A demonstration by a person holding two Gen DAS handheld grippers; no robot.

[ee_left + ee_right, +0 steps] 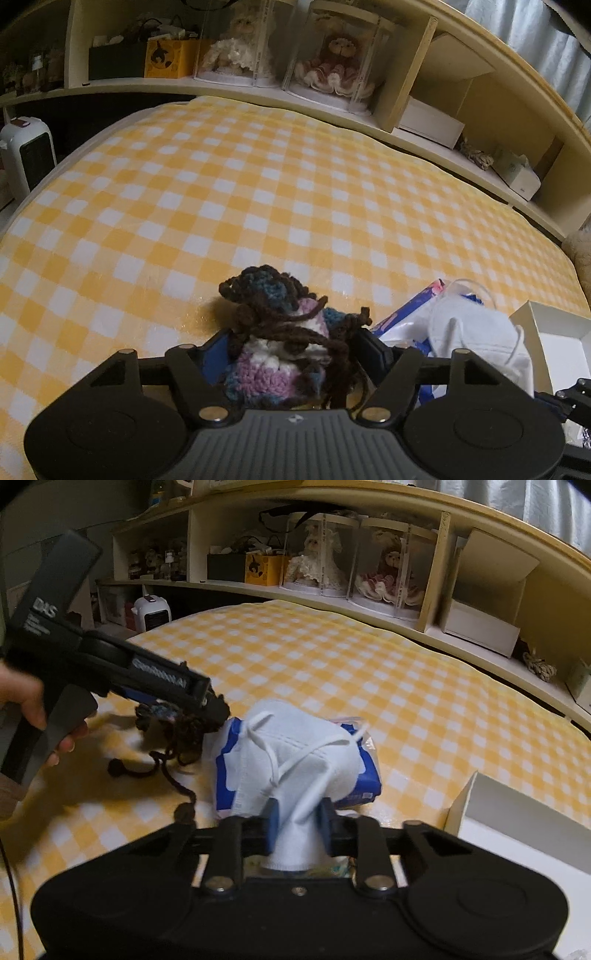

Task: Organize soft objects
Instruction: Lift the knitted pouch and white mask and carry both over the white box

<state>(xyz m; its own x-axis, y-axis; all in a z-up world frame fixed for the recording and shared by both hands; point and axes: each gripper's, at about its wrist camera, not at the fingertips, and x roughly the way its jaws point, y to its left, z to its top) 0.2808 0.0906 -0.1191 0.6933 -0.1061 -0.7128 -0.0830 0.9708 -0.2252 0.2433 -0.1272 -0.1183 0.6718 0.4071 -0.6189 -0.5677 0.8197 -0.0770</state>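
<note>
My left gripper [291, 343] is shut on a crocheted pouch [280, 332] of purple, white, blue and brown yarn with loose brown cords, just above the yellow checked bed cover [221, 177]. In the right wrist view the left gripper [218, 709] shows at the left with the pouch [173, 720] under it, cords trailing on the cover. My right gripper [297, 819] is shut on a white face mask [295, 753], held over a blue and white tissue pack [364, 775]. The mask [476, 332] also shows at the right in the left wrist view.
An open white box [517, 823] lies at the right on the bed; it also shows in the left wrist view [554, 332]. A shelf headboard [369, 602] holds two dolls in clear cases [354, 561], boxes and small items. A white heater [29, 151] stands left of the bed.
</note>
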